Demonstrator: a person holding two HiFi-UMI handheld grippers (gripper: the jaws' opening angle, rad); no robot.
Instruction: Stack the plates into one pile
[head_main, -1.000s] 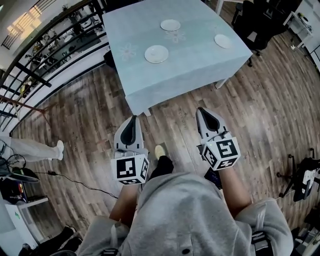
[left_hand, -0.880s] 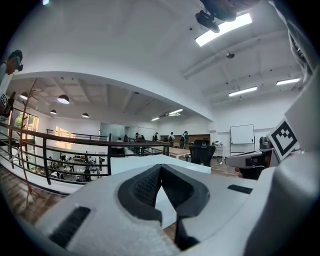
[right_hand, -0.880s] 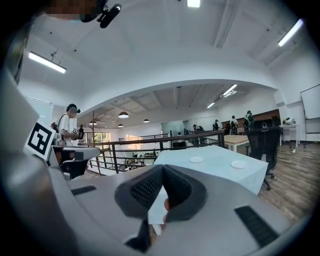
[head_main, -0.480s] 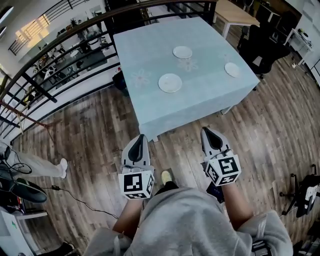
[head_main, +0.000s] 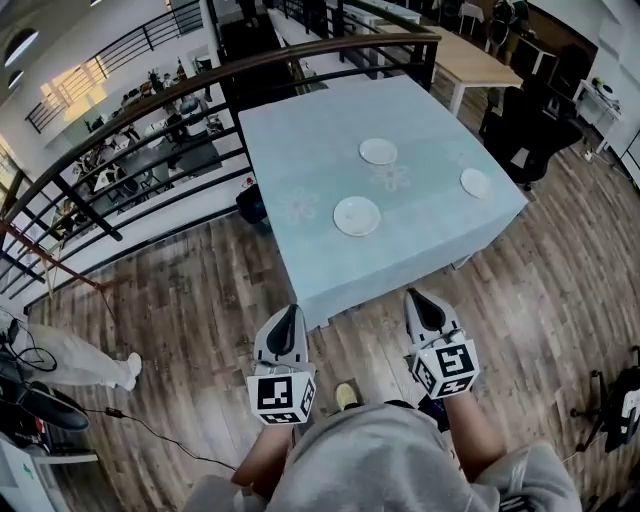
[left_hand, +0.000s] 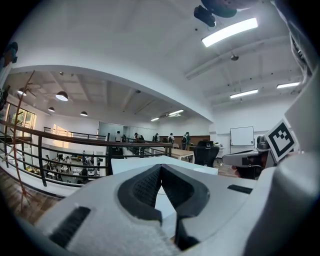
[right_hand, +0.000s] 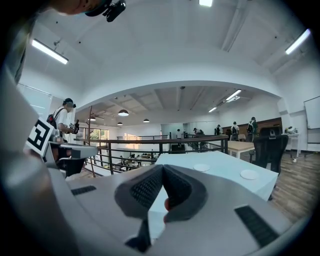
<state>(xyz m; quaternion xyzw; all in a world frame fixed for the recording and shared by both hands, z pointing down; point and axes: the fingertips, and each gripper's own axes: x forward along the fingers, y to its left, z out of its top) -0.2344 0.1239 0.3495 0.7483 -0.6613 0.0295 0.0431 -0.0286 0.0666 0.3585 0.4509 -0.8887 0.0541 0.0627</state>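
Near plate (head_main: 357, 215), far plate (head_main: 378, 151) and right plate (head_main: 475, 183) lie well apart on the blue-clothed desk (head_main: 300, 150), railing (head_main: 150, 105) behind, left hand-held gripper (head_main: 289, 312) and right hand-held gripper (head_main: 416, 297) both closed and empty over wood floor (head_main: 200, 280) just short of it, right gripper view catching only two plates.

Wood-plank floor (head_main: 190, 300). 1 square surface (head_main: 320, 130) under pale blue cloth, close to a curved black railing (head_main: 330, 50). Black office chair (head_main: 530, 135) at its right, bare wooden table (head_main: 490, 65) beyond. Black cable (head_main: 150, 425) on the floor; bystander's white-trousered leg (head_main: 60, 357) far left.
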